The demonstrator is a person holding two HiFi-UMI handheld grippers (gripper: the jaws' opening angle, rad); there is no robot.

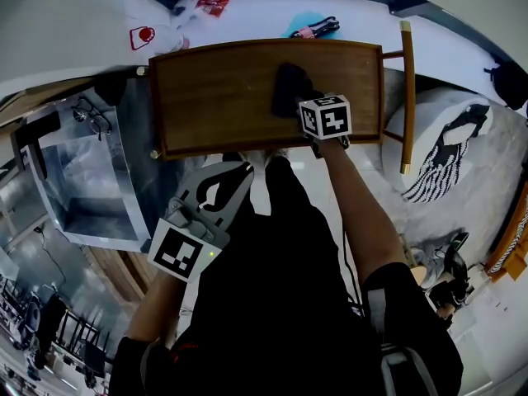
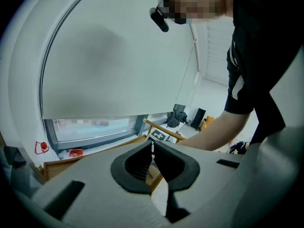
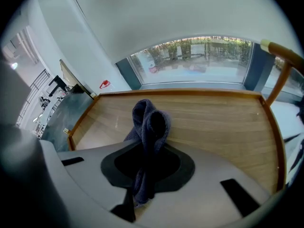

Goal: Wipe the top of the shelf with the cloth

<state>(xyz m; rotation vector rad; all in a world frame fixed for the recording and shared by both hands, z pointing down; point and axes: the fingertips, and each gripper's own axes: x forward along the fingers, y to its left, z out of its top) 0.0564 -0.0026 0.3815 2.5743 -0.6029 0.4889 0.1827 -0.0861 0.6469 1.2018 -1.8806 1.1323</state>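
Note:
The shelf top (image 1: 214, 97) is a brown wooden board with a raised rim, seen from above in the head view. A dark blue-grey cloth (image 1: 289, 87) lies bunched on its right half. My right gripper (image 1: 304, 107) is over it, shut on the cloth. In the right gripper view the cloth (image 3: 149, 125) stands up in folds between the jaws, above the wooden top (image 3: 218, 122). My left gripper (image 1: 239, 172) hangs off the shelf's near edge, close to the person's body. Its jaws meet with nothing between them, so the left gripper (image 2: 152, 150) is shut.
A wooden chair frame (image 1: 406, 89) and a striped cushion (image 1: 445, 151) stand right of the shelf. A glass-fronted cabinet (image 1: 82, 180) is at the left. On the sill behind lie a red packet (image 1: 213, 2) and a blue item (image 1: 313, 27).

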